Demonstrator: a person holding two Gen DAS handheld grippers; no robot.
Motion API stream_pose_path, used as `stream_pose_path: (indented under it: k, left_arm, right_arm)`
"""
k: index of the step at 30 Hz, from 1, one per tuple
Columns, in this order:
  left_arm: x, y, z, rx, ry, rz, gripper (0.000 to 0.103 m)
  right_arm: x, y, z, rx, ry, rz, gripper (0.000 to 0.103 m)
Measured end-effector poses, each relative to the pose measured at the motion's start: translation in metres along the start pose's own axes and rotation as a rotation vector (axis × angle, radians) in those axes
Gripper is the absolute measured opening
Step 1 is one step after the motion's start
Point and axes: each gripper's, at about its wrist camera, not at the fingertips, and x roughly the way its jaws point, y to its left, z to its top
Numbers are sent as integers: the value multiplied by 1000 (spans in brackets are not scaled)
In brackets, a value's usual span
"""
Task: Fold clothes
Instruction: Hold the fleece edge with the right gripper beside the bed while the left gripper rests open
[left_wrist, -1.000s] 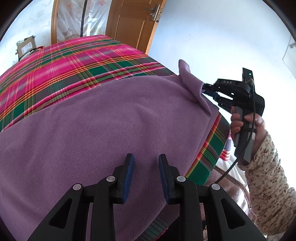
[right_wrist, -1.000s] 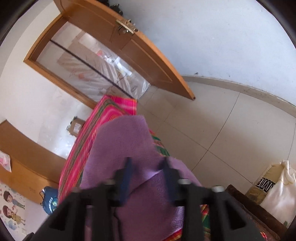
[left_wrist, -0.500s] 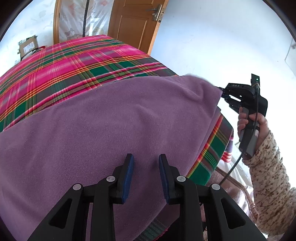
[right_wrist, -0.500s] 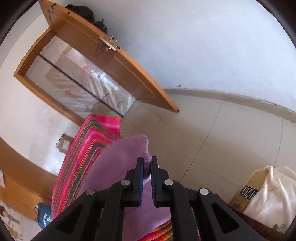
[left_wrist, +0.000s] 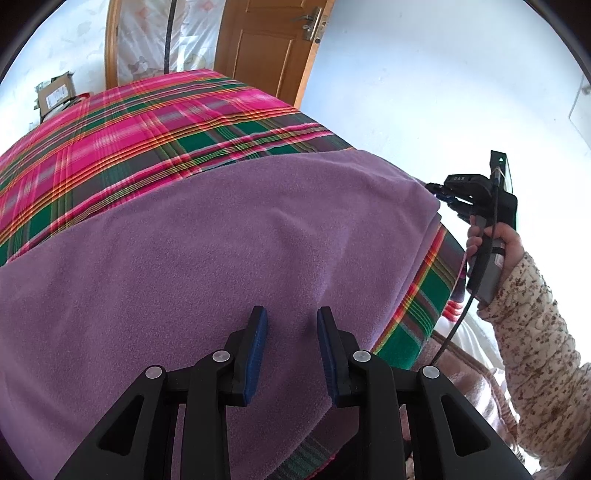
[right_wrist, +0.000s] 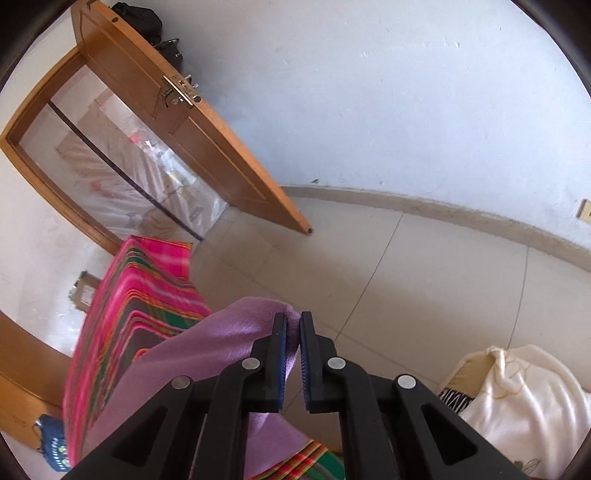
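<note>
Purple fleece cloth (left_wrist: 207, 258) lies spread over the plaid-covered bed (left_wrist: 122, 133), not yet folded. The right tool (right_wrist: 293, 334) pinches its far right corner; the left tool (left_wrist: 291, 350) hovers agape above the near edge.

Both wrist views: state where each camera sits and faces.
Left wrist: on the left gripper, jaws apart, above the purple cloth on the plaid cover; right gripper, hand and sleeve show.
Right wrist: on the right gripper, shut on a cloth corner, facing floor.
Shared: cloth, cover, door.
</note>
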Motion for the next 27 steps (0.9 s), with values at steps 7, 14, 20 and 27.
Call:
stream_pose_path:
  k: [7, 14, 20, 27]
  left_arm:
    - [-1, -3, -3, 3, 1, -11, 29]
    - [-2, -8, -6, 33, 15, -28, 29]
    - [-3, -13, -9, 46, 19, -29, 29]
    - [-6, -13, -11, 36, 25, -41, 29]
  right_arm:
    - [16, -3, 0, -18, 31, -45, 7]
    - [25, -5, -6, -40, 87, -77, 7]
    - [-11, 3, -11, -66, 91, 36, 10]
    - [-49, 37, -38, -137, 116, 214, 25]
